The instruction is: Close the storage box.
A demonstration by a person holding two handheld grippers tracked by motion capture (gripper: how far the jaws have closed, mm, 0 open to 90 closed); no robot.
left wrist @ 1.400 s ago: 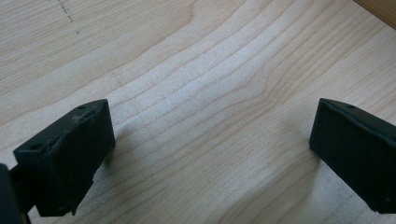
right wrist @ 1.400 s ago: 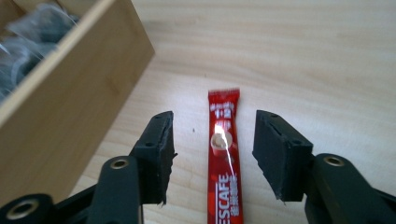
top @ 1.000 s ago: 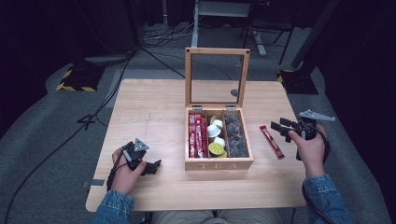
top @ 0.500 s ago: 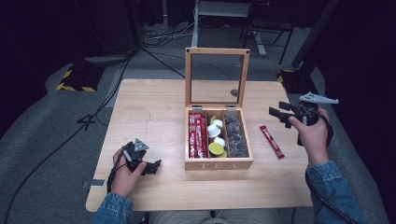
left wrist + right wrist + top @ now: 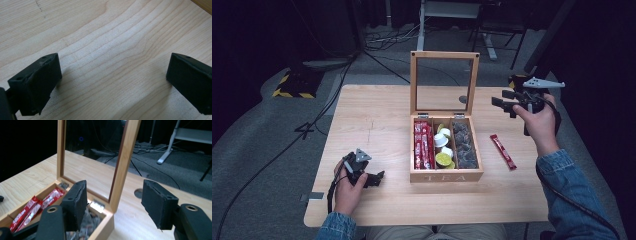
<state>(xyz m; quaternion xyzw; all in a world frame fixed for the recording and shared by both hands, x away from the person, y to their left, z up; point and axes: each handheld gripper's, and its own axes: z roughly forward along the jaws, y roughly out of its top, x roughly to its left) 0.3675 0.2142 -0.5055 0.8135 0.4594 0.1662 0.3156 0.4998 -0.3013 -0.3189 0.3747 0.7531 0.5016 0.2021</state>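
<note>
An open wooden tea box [image 5: 446, 175] stands mid-table, its glass lid [image 5: 444, 55] upright. It holds red packets [image 5: 423, 145], round capsules [image 5: 443, 150] and dark sachets [image 5: 464, 145]. One red packet [image 5: 503, 151] lies on the table to the right of the box. My right gripper [image 5: 501, 99] hangs raised to the right of the lid, pointing left; its jaws have just been opening and hold nothing. In the right gripper view it [image 5: 115, 195] faces the lid frame [image 5: 125, 157] and the box [image 5: 105, 230]. My left gripper [image 5: 377, 177] rests open on the table left of the box, bare wood between its jaws [image 5: 113, 65].
The wooden table [image 5: 377, 115] has a round cable hole [image 5: 138, 193] behind the box. Cables and a yellow-black striped block [image 5: 292, 87] lie on the grey floor beyond it. White desk legs [image 5: 484, 42] stand at the back.
My right gripper has risen from beside the loose red packet and moved back towards the lid. The packet stays on the table. My left gripper has not moved.
</note>
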